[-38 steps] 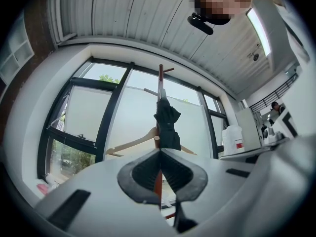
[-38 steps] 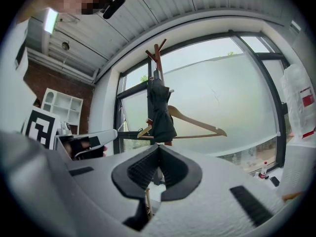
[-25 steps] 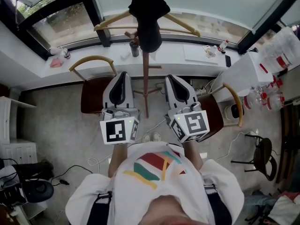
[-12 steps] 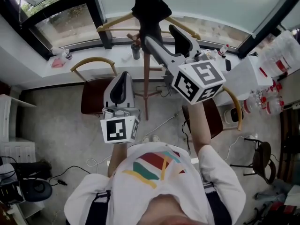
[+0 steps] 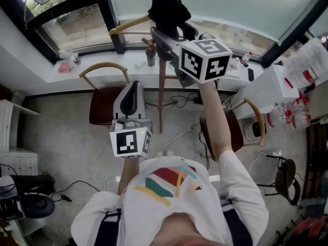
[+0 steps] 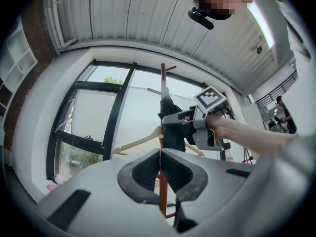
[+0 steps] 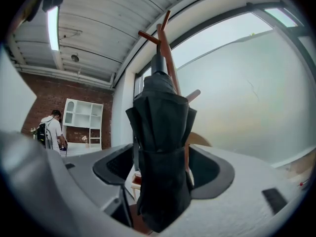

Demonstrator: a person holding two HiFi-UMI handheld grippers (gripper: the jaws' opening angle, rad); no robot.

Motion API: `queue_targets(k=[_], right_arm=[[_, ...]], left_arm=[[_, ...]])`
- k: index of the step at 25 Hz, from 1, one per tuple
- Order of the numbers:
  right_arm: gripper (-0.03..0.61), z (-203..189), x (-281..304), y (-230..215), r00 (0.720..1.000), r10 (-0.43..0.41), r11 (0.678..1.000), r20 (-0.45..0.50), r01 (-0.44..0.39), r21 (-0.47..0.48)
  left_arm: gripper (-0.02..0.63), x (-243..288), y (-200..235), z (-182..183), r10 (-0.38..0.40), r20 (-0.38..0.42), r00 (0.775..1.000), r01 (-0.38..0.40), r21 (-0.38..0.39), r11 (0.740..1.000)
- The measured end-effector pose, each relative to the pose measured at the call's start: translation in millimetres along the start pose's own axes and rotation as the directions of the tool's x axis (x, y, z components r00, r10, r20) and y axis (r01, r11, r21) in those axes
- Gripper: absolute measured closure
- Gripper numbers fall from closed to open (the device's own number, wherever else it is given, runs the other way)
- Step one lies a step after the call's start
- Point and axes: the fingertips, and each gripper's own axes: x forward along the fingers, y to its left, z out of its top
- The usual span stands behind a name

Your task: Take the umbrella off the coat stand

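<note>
A folded black umbrella (image 5: 166, 6) hangs at the top of the brown wooden coat stand (image 5: 162, 91) by the window. My right gripper (image 5: 171, 34) is raised level to it. In the right gripper view the umbrella (image 7: 163, 147) fills the gap between the dark pads (image 7: 117, 165), and the jaws are opening around it without a clear squeeze. The stand's pegs (image 7: 165, 43) stick out above the umbrella. My left gripper (image 5: 132, 88) stays low in front of my chest, shut, with nothing in it (image 6: 160, 154). From there the umbrella (image 6: 170, 127) is seen beyond.
Wooden hangers (image 5: 128, 23) hang on the stand. Two dark chairs (image 5: 102, 99) (image 5: 241, 127) flank its base. The white sill (image 5: 102, 65) carries small items. A table with bottles (image 5: 292, 86) stands at the right. A person (image 7: 49, 130) stands far off by white shelves.
My right gripper went from beside the left one up and forward to the umbrella, and its jaws opened around it. The left gripper stayed put.
</note>
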Motion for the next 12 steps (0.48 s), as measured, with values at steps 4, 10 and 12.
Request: queue_targets(k=[4, 10, 12], right_arm=[[0.270, -5.8, 5.2, -1.7, 1.000, -0.005, 1.000, -0.024, 0.005, -0.001], [0.294, -8.7, 4.5, -2.4, 0.999, -0.007, 1.000, -0.033, 0.007, -0.012], [0.301, -8.7, 4.7, -2.2, 0.999, -0.006, 1.000, -0.035, 0.005, -0.014]], left_arm=[[0.606, 0.7, 0.3, 4.4, 0.020, -0.020, 1.000, -0.020, -0.010, 1.000], [0.606, -0.4, 3.9, 3.7, 0.029, -0.014, 0.999, -0.029, -0.006, 1.000], [0.606, -0.2, 4.7, 3.4, 0.030, -0.020, 0.999, -0.030, -0.003, 1.000]])
